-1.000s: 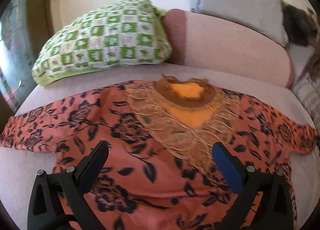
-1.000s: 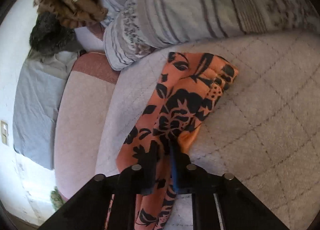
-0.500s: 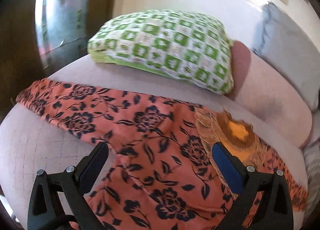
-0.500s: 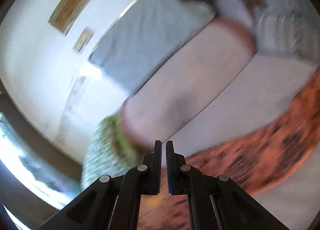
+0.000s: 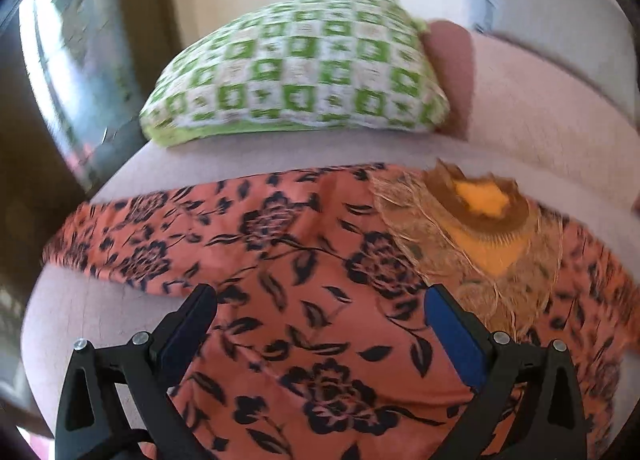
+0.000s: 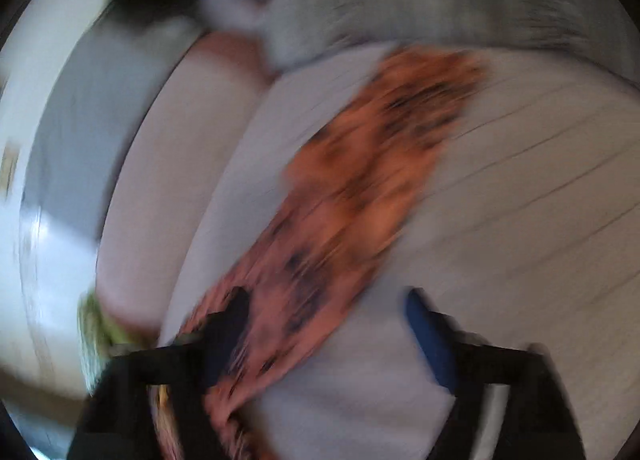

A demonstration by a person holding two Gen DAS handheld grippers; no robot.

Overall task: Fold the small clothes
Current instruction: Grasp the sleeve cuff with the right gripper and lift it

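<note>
Left hand-held gripper [image 5: 320, 324]: I am seeing it hanging over the garment's body with its jaws spread wide, released, gripping nothing.
Right hand-held gripper [image 6: 326, 324]: its jaws are standing apart too, released; one finger is crossing in front of the sleeve, the blue-padded one is sitting over bare bedspread. This view is blurring heavily.
Orange floral top [image 5: 312, 284]: it is lying face up and spread flat on the bed [image 5: 280, 156], black flowers on orange, its gold-fringed neckline [image 5: 480, 216] pointing toward the pillows.
Left sleeve [image 5: 116, 244]: it is stretching out sideways, lying flat.
Right sleeve [image 6: 360, 188]: it is running away from my right hand-held gripper across the quilted cover.
Green checked pillow [image 5: 304, 68]: it is resting just beyond the top.
Pink bolster [image 5: 540, 100]: it is lying beside that pillow, behind the neckline.
</note>
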